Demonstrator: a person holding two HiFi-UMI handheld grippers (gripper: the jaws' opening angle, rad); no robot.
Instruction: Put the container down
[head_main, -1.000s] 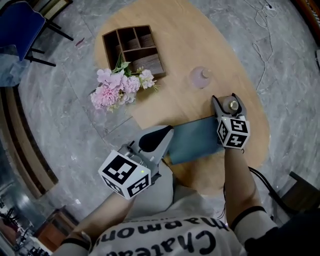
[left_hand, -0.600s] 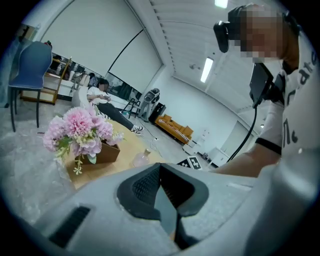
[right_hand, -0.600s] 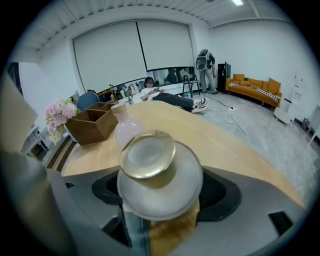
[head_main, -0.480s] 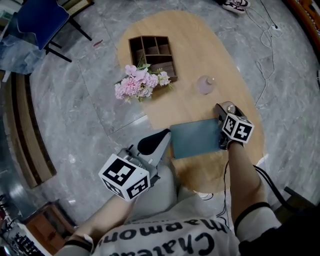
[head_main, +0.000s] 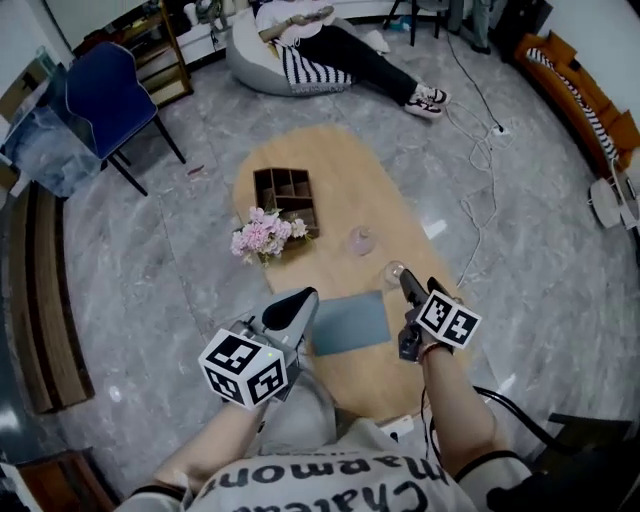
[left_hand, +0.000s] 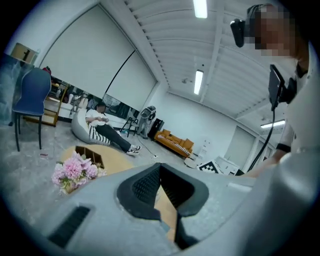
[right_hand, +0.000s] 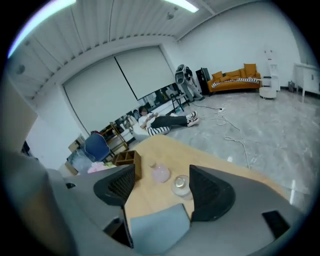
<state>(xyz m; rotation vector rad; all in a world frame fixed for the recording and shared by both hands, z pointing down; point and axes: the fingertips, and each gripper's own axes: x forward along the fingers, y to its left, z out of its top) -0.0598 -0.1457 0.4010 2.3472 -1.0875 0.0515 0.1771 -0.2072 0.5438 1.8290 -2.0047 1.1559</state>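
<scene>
Container (head_main: 393, 272): clear jar, upright on the oval wooden bench (head_main: 340, 180), just ahead of the right gripper (head_main: 406, 284). Cannot tell whether it touches the fingertip. Right fingers (right_hand: 210, 192) wide apart, holding nothing. Left gripper (head_main: 301, 303): fingers closed together, empty, beside the grey mat (head_main: 347, 323). Pink flask (head_main: 360, 240), flowers (head_main: 262, 235) and wooden box (head_main: 285, 188) sit above frame centre. Grey stone floor (head_main: 180, 300); blue chair (head_main: 105, 95) upper left.

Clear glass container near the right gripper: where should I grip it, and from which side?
Probably across its round body, one jaw on either side. The clear glass container stands upright on the table, apart from the pink bottle. Come in level from the person's side with the right gripper, whose jaws stand open, passing above the flat grey-blue mat.
</scene>
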